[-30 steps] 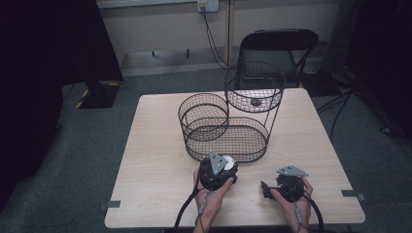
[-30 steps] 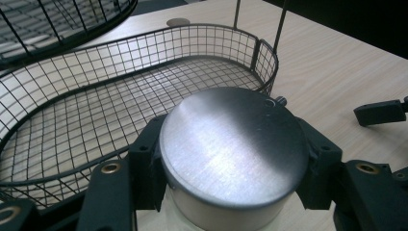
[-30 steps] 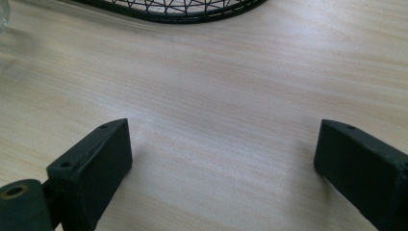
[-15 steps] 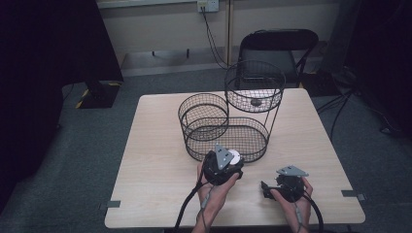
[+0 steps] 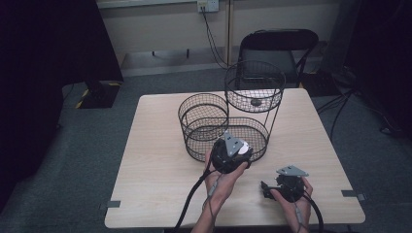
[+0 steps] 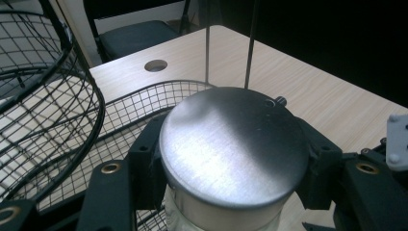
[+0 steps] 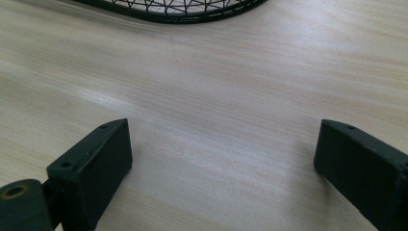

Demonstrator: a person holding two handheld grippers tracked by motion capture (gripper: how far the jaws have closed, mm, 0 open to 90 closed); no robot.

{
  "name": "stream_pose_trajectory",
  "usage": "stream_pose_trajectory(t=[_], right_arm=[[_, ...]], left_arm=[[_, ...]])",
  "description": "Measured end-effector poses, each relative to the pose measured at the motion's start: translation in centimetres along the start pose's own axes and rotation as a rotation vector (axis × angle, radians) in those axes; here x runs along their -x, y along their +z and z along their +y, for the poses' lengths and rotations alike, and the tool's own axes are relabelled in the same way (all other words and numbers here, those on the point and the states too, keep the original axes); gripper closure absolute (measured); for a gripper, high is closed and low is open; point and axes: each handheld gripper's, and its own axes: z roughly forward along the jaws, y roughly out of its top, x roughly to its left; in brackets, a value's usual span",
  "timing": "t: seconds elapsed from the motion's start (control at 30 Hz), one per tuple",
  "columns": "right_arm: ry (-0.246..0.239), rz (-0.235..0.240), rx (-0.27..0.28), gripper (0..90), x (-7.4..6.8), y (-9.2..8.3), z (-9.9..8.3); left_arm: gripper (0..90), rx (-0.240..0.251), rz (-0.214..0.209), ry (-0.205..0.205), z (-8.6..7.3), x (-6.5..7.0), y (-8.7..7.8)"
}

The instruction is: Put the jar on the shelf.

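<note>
Surface: pale wooden table [image 5: 155, 160] bearing black wire 3-basket stand [image 5: 204, 116].
Left gripper [image 6: 231, 168]: clamping silver-lidded glass jar [image 6: 234, 144] at oval basket's near rim.
Right gripper [image 7: 221, 168]: resting on table, jaws gaping, grasping nothing.

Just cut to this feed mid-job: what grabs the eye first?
The black tiered wire basket at the table's centre. At its near rim, the left hand-held gripper clamps a jar with a brushed metal lid. The right hand-held gripper sits open over bare wood, near right.
</note>
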Motion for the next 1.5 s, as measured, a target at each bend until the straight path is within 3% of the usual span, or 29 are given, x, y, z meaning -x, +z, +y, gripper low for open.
stream_pose_trajectory(t=[0.33,0.5,1.03,1.5], right_arm=[[0.0,0.001,-0.001,5.1,0.0,0.0,0.0],[0.0,0.001,-0.001,5.1,0.0,0.0,0.0],[-0.002,0.0,-0.001,5.1,0.0,0.0,0.0],[-0.002,0.001,-0.001,5.1,0.0,0.0,0.0]], left_arm=[[40.7,-0.001,-0.004,0.009,1.6,-0.1,1.8],[40.7,-0.008,0.0,-0.011,1.7,-0.4,3.0],[40.7,-0.013,0.024,-0.005,2.3,-1.0,6.3],[40.6,-0.051,0.039,0.002,2.4,-1.4,9.2]])
